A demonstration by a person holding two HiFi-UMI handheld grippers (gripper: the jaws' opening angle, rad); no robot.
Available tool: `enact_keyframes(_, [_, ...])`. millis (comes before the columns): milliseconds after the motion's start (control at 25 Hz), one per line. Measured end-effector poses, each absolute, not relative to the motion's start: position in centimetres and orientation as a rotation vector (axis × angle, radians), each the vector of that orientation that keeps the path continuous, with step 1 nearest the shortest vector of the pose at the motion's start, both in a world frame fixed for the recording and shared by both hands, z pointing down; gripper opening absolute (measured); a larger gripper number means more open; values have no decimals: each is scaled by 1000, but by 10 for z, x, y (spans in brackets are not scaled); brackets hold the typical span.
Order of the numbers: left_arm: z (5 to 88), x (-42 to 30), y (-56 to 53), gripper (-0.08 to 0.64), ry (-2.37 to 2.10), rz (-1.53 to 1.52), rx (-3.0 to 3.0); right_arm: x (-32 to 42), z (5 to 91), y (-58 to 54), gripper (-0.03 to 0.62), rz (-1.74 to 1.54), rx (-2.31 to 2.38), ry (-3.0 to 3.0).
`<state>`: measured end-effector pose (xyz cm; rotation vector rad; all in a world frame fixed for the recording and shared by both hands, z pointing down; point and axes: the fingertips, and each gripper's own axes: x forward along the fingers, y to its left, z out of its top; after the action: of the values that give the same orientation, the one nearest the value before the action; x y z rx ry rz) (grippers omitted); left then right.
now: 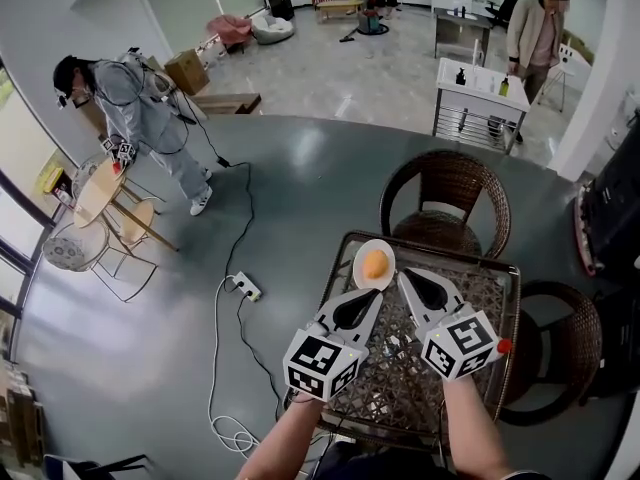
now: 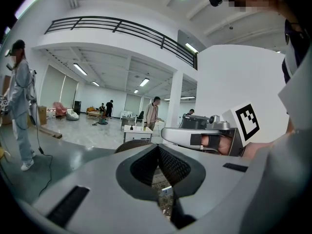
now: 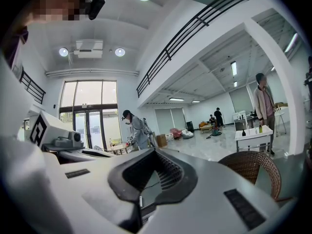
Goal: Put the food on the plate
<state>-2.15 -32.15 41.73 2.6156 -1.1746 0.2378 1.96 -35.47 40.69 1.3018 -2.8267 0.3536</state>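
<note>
Food (image 1: pixel 375 264), an orange lump, lies on the white plate (image 1: pixel 361 278) at the far left corner of the table (image 1: pixel 395 388). The left gripper (image 1: pixel 372 298) and right gripper (image 1: pixel 408 280) hover just near of it, both pressed together and empty, likely because the placing looks done.

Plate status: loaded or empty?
Loaded: one round orange food item sits in the middle of the white plate, on the wicker table.

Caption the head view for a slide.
Left tool and right tool, both shut, point at orange round food on white plate.
</note>
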Motion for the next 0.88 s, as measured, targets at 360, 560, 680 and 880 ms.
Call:
enact_keyframes(360, [416,-18,-321,9,-1174,238,2610,24,406,-353,6,367,1295,-2834])
enact_keyframes(560, [415,-19,-321,9,-1180,235,2610,24,407,-352,6,371,1295,-2838])
enact_keyframes(680, [414,-20,-320,9,-1183,231,2609,23,406,-351,6,367,1293,-2841])
enact_keyframes(880, [414,-21,-321,9,-1182,225,2606,21,405,-352,6,367,1291,-2842])
